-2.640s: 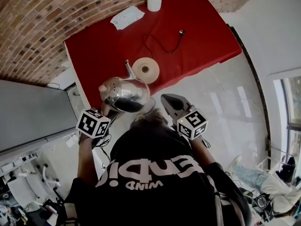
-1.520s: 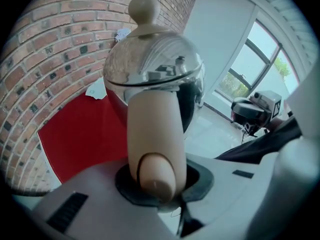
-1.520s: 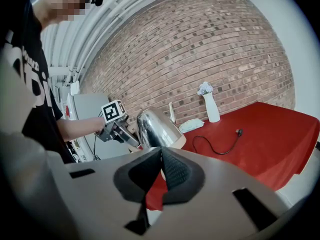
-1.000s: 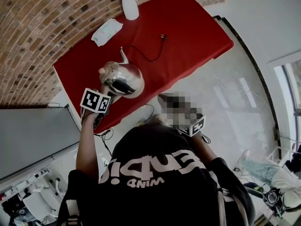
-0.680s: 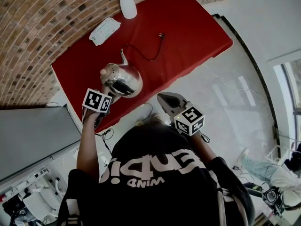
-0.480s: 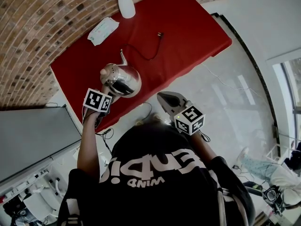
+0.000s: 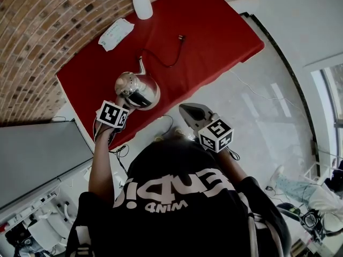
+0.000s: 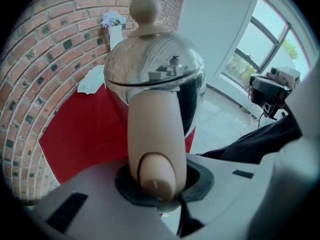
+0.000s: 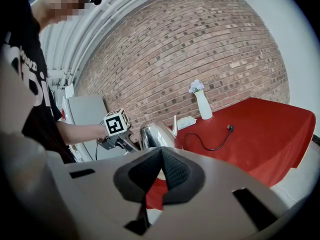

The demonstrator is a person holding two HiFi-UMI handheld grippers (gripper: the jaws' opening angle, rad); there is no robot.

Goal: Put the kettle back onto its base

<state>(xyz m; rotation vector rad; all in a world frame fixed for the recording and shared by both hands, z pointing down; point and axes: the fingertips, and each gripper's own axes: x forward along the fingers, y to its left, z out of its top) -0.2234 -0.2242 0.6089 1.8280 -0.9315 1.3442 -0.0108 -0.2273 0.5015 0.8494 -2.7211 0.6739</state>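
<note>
Kettle [image 7: 138, 89] moved over the table [image 7: 214, 31], left tongs [image 8: 157, 180] clamping its handle [image 8: 150, 129]; right tongs [image 9: 161, 176] closed.

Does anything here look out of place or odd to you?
Nothing is spilled or broken. One oddity: the cord ends in a plug lying loose on the red table, in no socket. The left gripper is shut on the handle of the kettle, which hides its base.

bare red table [image 7: 220, 31] right of the cable [image 7: 180, 37]; kettle [image 7: 136, 90], vase [image 7: 142, 5] and packet [image 7: 117, 33] crowd the left.
</note>
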